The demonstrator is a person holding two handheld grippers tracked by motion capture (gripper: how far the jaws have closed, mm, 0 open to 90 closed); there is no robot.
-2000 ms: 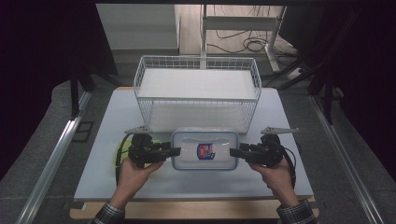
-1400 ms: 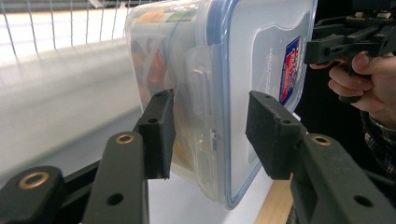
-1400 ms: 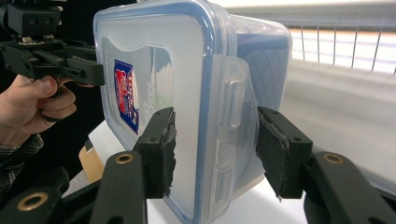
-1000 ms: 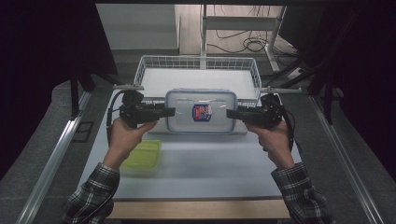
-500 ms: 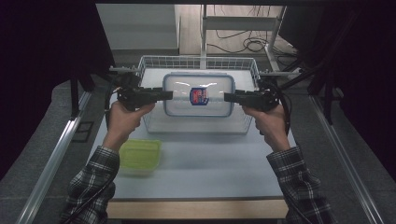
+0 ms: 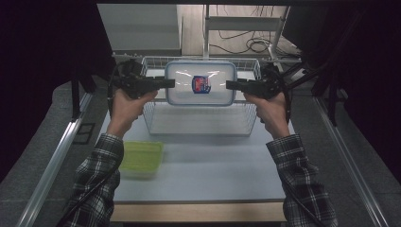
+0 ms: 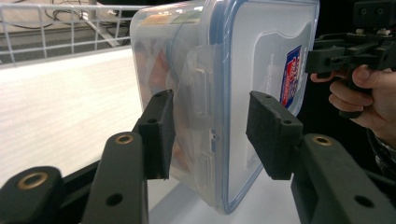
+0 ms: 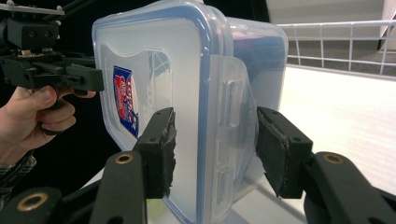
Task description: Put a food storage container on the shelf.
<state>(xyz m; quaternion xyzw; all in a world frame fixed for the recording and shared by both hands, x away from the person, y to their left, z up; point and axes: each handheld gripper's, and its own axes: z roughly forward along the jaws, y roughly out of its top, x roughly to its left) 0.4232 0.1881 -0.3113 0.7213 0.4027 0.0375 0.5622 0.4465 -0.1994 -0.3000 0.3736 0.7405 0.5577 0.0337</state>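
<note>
While held aloft over basket [image 6: 198,124], box [image 6: 200,83] sits level between both grippers, lid up, above basket's far half. Left gripper [image 6: 165,83] clamped on box's left end; right gripper [image 6: 232,85] clamped on right end. Seen along left gripper's jaws [image 7: 210,135]: pads on either side of side latch, one against tub wall, other facing lid [image 7: 268,60]; contact on lid side not clear. Seen along right gripper's jaws [image 8: 215,144]: same arrangement, one pad on lid face, other near tub wall by latch.

Label [image 6: 201,84] at lid centre: red, blue and white, shield-like. Writing too small and blurred to read in high view; in right gripper view [image 8: 125,102] seen edge-on, white letters on red band, illegible. No brand readable.

Orange contents showing dimly through tub wall [image 7: 159,65]. Blue seal around lid rim.

Green container [image 6: 141,159] resting on table [image 6: 213,175], near left forearm, well apart from box.
</note>
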